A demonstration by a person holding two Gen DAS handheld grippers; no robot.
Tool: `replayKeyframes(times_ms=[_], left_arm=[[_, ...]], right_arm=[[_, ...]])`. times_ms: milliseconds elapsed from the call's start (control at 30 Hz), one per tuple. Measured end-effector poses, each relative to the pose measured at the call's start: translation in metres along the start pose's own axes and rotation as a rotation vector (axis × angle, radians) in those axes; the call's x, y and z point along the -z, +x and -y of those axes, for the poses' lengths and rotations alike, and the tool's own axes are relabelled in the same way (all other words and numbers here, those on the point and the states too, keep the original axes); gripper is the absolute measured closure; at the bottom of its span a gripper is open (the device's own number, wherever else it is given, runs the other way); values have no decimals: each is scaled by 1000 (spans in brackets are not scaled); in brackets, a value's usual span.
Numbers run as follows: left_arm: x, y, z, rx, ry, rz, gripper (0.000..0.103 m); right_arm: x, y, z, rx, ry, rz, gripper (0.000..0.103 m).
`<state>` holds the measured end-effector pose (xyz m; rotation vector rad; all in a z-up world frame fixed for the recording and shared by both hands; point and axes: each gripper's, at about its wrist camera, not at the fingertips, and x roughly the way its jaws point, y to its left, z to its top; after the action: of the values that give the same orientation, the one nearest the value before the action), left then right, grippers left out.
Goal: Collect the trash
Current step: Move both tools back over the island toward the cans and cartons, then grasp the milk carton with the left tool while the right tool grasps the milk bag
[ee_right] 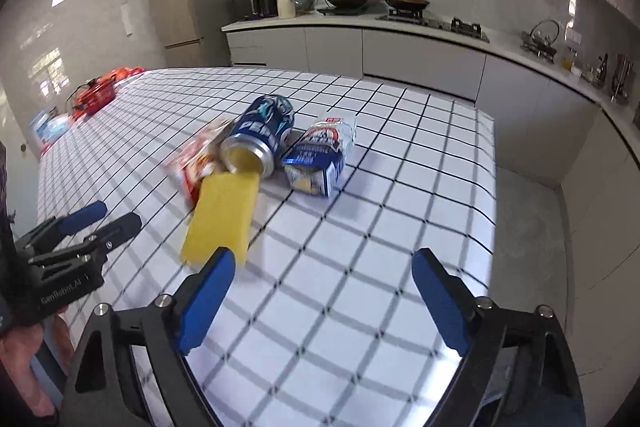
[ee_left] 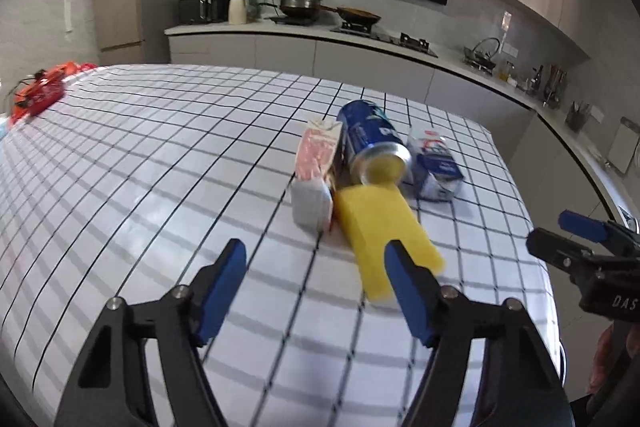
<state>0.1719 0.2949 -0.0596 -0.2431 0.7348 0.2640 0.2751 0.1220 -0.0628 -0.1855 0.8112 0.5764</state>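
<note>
From the left wrist view, the left tool (ee_left: 316, 259) hangs over the checked counter (ee_left: 160, 155) with its jaws partly apart and nothing between them; the near end of the yellow sponge (ee_left: 380, 227) lies just behind its right finger, whether touching cannot be told. Off to its right, the right tool (ee_left: 560, 227) shows only as a side glimpse. The right wrist view shows the reverse: the right tool (ee_right: 324, 259) with jaws wide and empty over bare counter (ee_right: 400, 167), the sponge (ee_right: 224, 215) just beyond its left finger, and the left tool (ee_right: 108, 217) at its left with a hand (ee_right: 24, 367) below it.

Just past the sponge lies a blue can (ee_left: 372, 143), on its side, open end touching the sponge. Left of the can is a pink carton (ee_left: 316, 163); right of it a crumpled blue-and-white carton (ee_left: 434, 159), whose printed face shows better in the right view (ee_right: 320, 155). Far off to the left, at the counter's edge, sits something red (ee_left: 40, 93).
</note>
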Motion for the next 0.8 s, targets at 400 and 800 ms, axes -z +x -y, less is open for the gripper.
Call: replayKeyframes(times_ms=[400,800], left_arm=[[-41,73,-9,78,27,-72,47],[-56,96,-18,81,38,-124,54]], right_arm=[[-63,97,-3,-19,79,-52,26],[-85,155,3,-6,127,-166,40]])
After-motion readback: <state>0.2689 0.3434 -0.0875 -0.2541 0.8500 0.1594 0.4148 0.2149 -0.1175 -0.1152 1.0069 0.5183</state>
